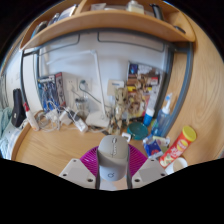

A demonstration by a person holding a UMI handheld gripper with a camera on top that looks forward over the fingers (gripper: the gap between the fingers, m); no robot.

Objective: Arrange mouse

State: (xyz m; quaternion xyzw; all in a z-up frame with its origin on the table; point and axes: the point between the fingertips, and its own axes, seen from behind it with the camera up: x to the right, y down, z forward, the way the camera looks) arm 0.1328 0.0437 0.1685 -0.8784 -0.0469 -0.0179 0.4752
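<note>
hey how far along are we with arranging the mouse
Looks done: the pick-up. The grey mouse sits between the fingers, which press on both its sides. In hand: it is carried above the wooden desk, just before the clutter at the wall, with a tube-shaped can lying to one side. Left: setting it down in place; no target spot is evident yet.

Low forward view from hand-held gripper [113, 170]

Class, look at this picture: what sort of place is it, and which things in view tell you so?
Probably a home or office desk: a wooden desktop under a shelf, with a mouse held between the gripper fingers.
</note>
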